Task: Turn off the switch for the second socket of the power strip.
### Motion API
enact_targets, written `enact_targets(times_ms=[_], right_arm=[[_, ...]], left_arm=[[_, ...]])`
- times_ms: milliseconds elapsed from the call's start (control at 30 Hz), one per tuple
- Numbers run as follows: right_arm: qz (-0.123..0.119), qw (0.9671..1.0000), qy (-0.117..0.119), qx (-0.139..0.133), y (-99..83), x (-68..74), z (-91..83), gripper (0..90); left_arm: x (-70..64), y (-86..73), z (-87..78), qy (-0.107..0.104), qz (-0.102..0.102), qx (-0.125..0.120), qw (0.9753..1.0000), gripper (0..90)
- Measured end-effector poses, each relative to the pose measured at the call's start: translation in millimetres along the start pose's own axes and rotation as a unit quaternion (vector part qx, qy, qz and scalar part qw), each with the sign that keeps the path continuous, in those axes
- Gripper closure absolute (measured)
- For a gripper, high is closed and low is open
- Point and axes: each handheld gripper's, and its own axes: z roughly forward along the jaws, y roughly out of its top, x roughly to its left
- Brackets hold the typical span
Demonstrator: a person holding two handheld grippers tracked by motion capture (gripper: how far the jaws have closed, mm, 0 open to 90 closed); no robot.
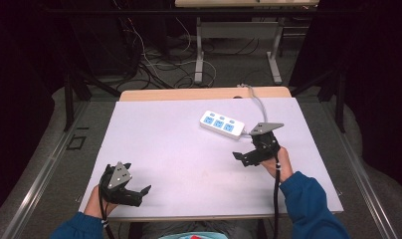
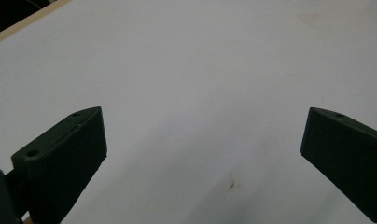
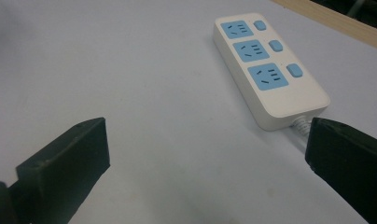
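A white power strip [image 1: 221, 124] with three blue sockets lies right of the table's middle, and its grey cable [image 1: 258, 104] runs off the far edge. My right gripper [image 1: 240, 159] hovers just in front of it and to its right, open and empty. In the right gripper view the power strip [image 3: 270, 88] lies ahead and to the right of the right gripper [image 3: 207, 128], beyond the spread jaws. My left gripper [image 1: 143, 195] rests near the front left corner, open and holding nothing. The left gripper [image 2: 203, 121] looks onto bare white tabletop.
A white sheet covers the table [image 1: 164, 144], with a wooden strip [image 1: 204, 93] bare along the far edge. A faint brown stain [image 2: 232, 184] marks the sheet near the left jaws. Beyond the table, loose cables [image 1: 159, 64] and a desk frame [image 1: 236, 50] stand on the floor.
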Motion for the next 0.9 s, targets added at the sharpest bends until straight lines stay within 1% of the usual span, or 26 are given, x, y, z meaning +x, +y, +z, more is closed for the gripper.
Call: enact_targets(times_ms=[100, 167, 200, 233, 400, 467, 500, 567, 633, 733, 767, 800, 900], right_arm=[[-0.003, 1.0, -0.004, -0.003, -5.0, 2.4, -4.4, 0.0], [-0.004, 1.0, -0.003, 0.001, -8.3, 3.8, -7.9, 0.0], [-0.003, 1.0, -0.005, -0.006, -10.4, 4.8, -8.8, 0.0], [-0.005, 1.0, -0.005, 0.002, -11.7, 5.2, -11.3, 0.0], [-0.005, 0.9999, -0.013, -0.003, -20.8, 8.2, -19.5, 0.0], [-0.007, 0.9999, -0.014, 0.004, -25.1, 10.4, -23.4, 0.0], [-0.008, 0.9998, -0.016, 0.003, -26.7, 11.1, -24.3, 0.0], [-0.007, 0.9998, -0.017, 0.003, -30.9, 13.3, -26.7, 0.0], [-0.01, 0.9998, -0.018, 0.007, -34.6, 14.9, -29.3, 0.0], [-0.009, 0.9997, -0.02, 0.009, -39.6, 17.6, -33.1, 0.0], [-0.008, 0.9997, -0.02, 0.007, -41.3, 18.3, -34.0, 0.0], [-0.012, 0.9997, -0.018, 0.011, -42.1, 18.4, -35.6, 0.0], [-0.009, 0.9997, -0.019, 0.009, -46.1, 20.3, -38.4, 0.0]], left_arm=[[-0.5, -0.1, -0.1, -0.002, -0.001, 0.002, 1.0, 0.1], [-0.4, -0.1, -0.1, -0.002, -0.001, 0.002, 1.0, 0.1], [-0.2, 0.0, -0.1, 0.0, 0.001, 0.001, 1.0, 0.1], [-0.9, -0.2, 0.2, -0.004, -0.004, 0.002, 1.0, 0.1], [-1.1, -0.2, 0.3, -0.004, -0.004, 0.003, 1.0, 0.1], [-1.0, -0.1, 0.3, -0.004, -0.002, 0.003, 1.0, 0.1], [-0.7, 0.0, 0.2, -0.003, -0.001, 0.003, 1.0, 0.1], [-1.4, -0.2, 0.6, -0.004, -0.005, 0.003, 1.0, 0.1], [-1.4, -0.2, 0.6, -0.004, -0.004, 0.004, 1.0, 0.1], [-1.3, -0.2, 0.7, -0.004, -0.003, 0.004, 1.0, 0.1], [-1.3, -0.2, 0.8, -0.004, -0.003, 0.004, 1.0, 0.1], [-1.3, -0.2, 0.8, -0.004, -0.003, 0.005, 1.0, 0.1], [-1.4, -0.1, 0.8, -0.004, -0.003, 0.005, 1.0, 0.1]])
